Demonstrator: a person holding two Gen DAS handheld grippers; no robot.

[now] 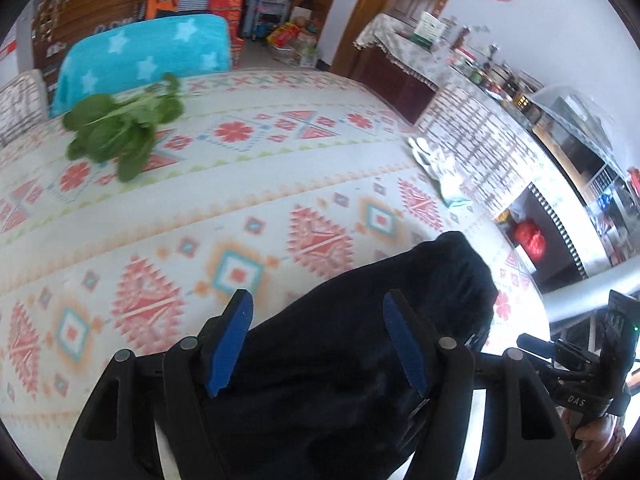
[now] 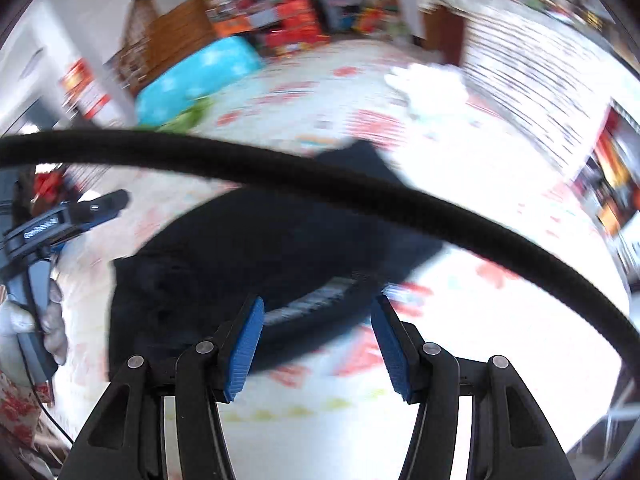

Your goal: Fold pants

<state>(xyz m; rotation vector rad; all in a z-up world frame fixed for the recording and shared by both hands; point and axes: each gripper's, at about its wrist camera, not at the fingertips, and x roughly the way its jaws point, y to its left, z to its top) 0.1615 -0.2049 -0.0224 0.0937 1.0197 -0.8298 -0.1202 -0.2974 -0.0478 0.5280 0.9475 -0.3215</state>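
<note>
Here the dark pants [image 1: 360,360] lie bunched on the patterned tablecloth [image 1: 240,208], directly between the left gripper [image 1: 318,340]'s spread fingers; the right gripper [image 2: 316,344], likewise wide and empty, hovers just off their waistband.

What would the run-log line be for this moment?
task: fold pants | left gripper: open over pants | right gripper: open, empty | pants bunched on patterned tablecloth | greens apart
</note>
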